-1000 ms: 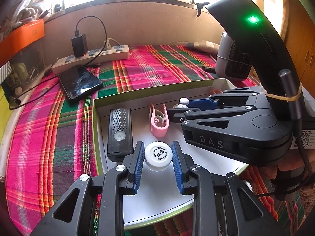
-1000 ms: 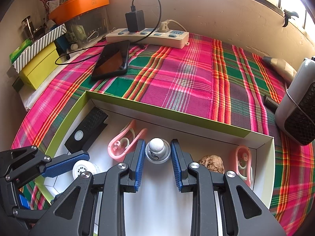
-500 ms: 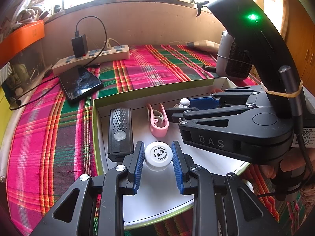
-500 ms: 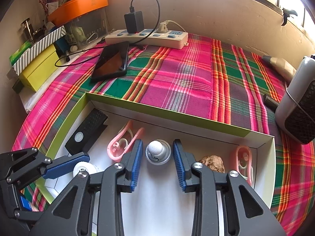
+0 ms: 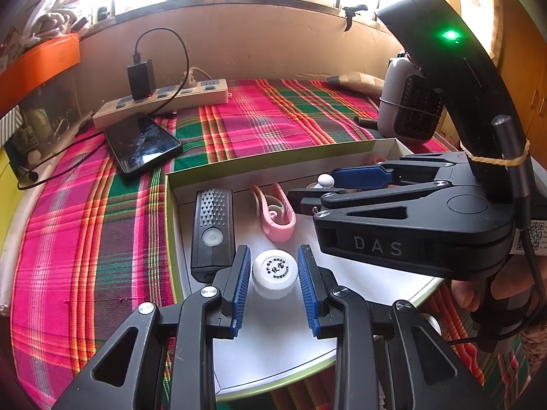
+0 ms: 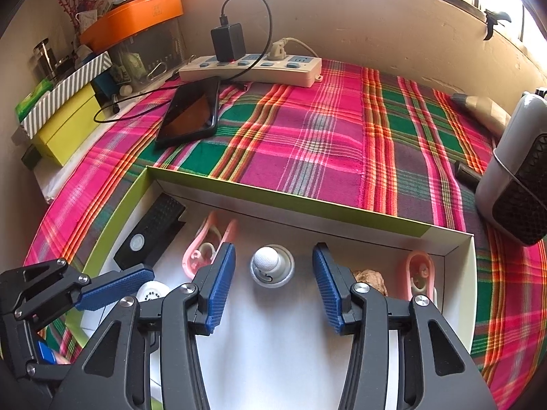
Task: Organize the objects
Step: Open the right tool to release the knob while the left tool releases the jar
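Nearest in the left wrist view, the left gripper (image 5: 271, 282) is flanking a white bottle cap (image 5: 275, 272) standing on the white floor of the tray (image 5: 273, 171). Its 2 blue pads (image 5: 239, 283) are sitting close on either side of the cap, and I cannot tell whether they are actually pressing it or just standing beside it.

In the right wrist view, the right gripper (image 6: 273, 282) is opening its jaws over a small white knob on a round base (image 6: 271, 264). The knob is sitting on the tray floor between the pads with clear gaps on both sides, so nothing is being pinched.

Around them, the tray is holding a black clicker (image 5: 212, 230) along its left wall, a pink clip (image 5: 275, 213) beside it, a brown lump (image 6: 371, 280) and a 2nd pink clip (image 6: 420, 273) toward the right end. Beyond the tray, a phone (image 6: 191, 112) and a power strip (image 6: 253, 68) are lying on the plaid cloth (image 6: 307, 130).

The step in hand looks like a release: the knob is being left in the tray's back row. The next move probably calls for lifting the right gripper straight away without nudging the knob, then settling the cap into its own spot.
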Demonstrator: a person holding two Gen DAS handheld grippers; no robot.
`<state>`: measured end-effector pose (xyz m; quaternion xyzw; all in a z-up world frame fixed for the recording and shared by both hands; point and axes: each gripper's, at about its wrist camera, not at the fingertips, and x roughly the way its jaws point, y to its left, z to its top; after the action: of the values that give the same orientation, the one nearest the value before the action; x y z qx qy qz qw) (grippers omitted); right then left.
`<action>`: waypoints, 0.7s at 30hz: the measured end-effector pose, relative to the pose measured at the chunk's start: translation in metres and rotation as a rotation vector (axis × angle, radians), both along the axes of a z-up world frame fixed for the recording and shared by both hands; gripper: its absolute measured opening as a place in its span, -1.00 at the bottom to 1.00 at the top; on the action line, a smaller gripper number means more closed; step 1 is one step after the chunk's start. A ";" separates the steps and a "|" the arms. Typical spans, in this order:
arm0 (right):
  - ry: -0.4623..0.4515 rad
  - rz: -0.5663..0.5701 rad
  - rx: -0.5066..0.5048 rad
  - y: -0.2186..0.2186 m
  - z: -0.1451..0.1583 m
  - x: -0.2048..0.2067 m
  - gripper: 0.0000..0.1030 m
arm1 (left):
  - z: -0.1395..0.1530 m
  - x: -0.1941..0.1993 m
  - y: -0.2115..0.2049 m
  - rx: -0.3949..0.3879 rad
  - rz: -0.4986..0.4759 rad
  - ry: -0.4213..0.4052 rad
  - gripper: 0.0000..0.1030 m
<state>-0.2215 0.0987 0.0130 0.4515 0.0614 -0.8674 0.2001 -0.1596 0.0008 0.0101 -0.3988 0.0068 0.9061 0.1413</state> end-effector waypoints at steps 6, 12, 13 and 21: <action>0.002 -0.006 -0.004 0.002 0.002 0.001 -0.06 | 0.001 0.002 -0.003 0.006 0.011 -0.005 -0.48; 0.009 -0.016 -0.014 0.005 0.006 0.004 -0.06 | 0.002 0.004 -0.011 0.008 0.019 -0.011 -0.48; 0.010 -0.016 -0.012 0.005 0.007 0.005 -0.06 | 0.002 0.005 -0.011 0.007 0.021 -0.012 -0.48; 0.027 -0.029 -0.022 0.008 0.014 0.013 -0.06 | 0.008 0.013 -0.021 0.006 0.037 -0.009 -0.47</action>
<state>-0.2087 0.1070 0.0269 0.4383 0.0478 -0.8768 0.1918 -0.1469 -0.0201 0.0179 -0.4027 -0.0039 0.9066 0.1259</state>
